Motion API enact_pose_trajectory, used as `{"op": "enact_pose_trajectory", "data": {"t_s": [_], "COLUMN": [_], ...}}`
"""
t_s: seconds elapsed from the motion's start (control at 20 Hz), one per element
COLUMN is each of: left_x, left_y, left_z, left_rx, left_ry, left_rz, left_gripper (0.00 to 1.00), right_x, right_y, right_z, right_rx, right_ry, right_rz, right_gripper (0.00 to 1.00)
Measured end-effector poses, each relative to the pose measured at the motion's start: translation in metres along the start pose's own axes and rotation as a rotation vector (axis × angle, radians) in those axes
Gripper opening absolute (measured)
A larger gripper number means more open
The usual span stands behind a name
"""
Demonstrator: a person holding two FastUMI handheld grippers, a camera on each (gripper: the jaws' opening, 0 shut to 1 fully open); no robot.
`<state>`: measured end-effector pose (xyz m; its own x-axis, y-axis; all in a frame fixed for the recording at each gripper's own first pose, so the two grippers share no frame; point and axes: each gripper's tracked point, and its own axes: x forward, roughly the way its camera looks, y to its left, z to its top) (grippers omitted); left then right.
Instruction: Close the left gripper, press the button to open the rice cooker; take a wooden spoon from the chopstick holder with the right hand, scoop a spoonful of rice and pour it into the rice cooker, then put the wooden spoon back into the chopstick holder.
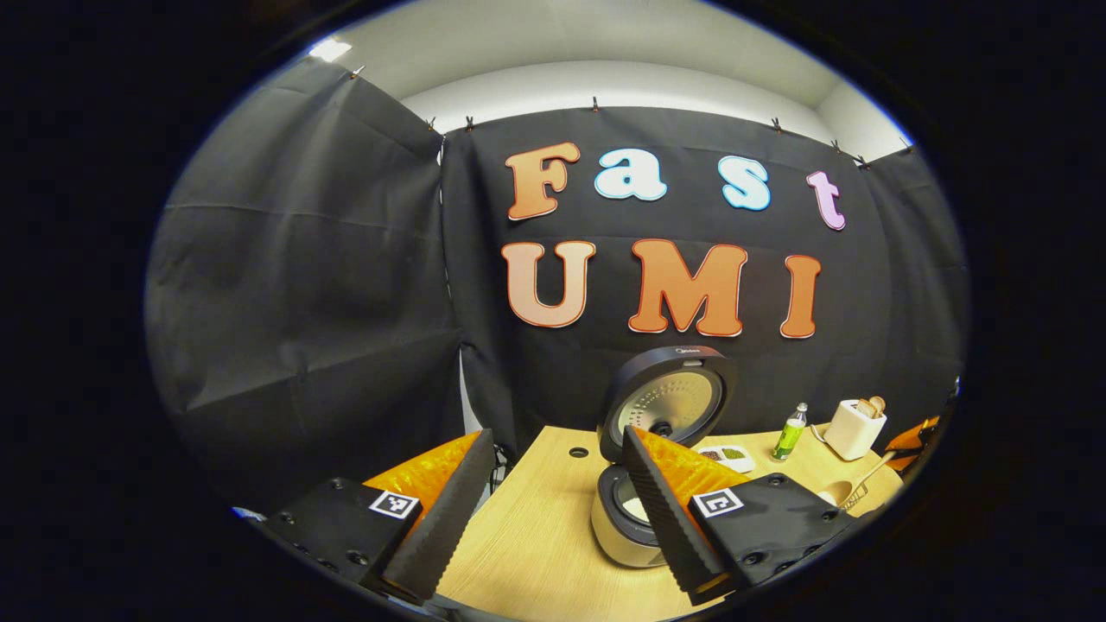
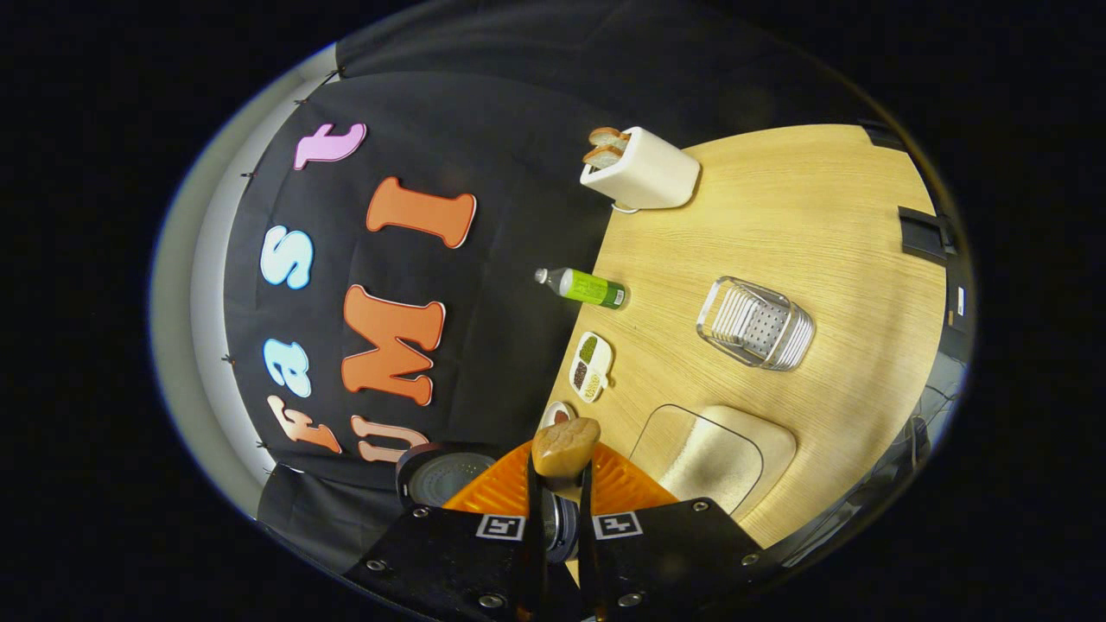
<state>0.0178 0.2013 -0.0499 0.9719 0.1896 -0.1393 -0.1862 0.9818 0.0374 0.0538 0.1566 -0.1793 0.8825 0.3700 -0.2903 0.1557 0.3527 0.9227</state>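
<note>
Left hand-held gripper [image 1: 553,510] hangs above the near left of the desk [image 1: 536,536], fingers spread wide, nothing between them. Rice cooker [image 1: 644,484] sits on the desk just past its right finger, lid up and standing open, inner pot partly hidden behind that finger; small logo on the lid rim too small to read. Right hand-held gripper [image 2: 560,505] is rolled sideways, fingers nearly together, clamped on the wooden spoon [image 2: 564,447], whose bowl sticks out past the fingertips; cannot tell whether rice is in it. In the right gripper view the cooker's open lid shows just beside the spoon, partly hidden by the fingers. One tray of rice [image 2: 721,453] with a clear lid lies near that gripper on the desk. One wire chopstick holder [image 2: 758,323] stands beyond the tray, apart from it. One small divided dish [image 2: 590,365] holds three kinds of grains or beans, one small round dish sits next to the spoon bowl. One green bottle [image 2: 583,287] with a label, unreadable. One white toaster [image 2: 641,170] with two bread slices in it, at the far edge. One square marker on each finger mount.
</note>
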Motion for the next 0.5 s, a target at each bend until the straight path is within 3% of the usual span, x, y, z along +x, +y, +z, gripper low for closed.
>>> {"op": "enact_pose_trajectory", "data": {"t_s": [0.2,0.25,0.5], "left_x": [-0.002,-0.003,-0.008], "left_y": [-0.003,-0.004,-0.004], "left_z": [0.003,0.003,-0.001], "left_rx": [0.013,0.015,0.026], "left_ry": [-0.011,-0.011,-0.007], "left_rz": [-0.001,-0.002,0.001], "left_gripper": [0.97,0.97,0.97], "right_x": [0.007,0.012,0.041], "right_y": [0.047,0.059,0.103], "right_z": [-0.004,-0.006,-0.026], "right_rx": [0.021,0.020,-0.012], "right_ry": [0.027,0.034,0.065], "right_rz": [0.077,0.095,0.125], "right_gripper": [0.14,0.10,0.14]}}
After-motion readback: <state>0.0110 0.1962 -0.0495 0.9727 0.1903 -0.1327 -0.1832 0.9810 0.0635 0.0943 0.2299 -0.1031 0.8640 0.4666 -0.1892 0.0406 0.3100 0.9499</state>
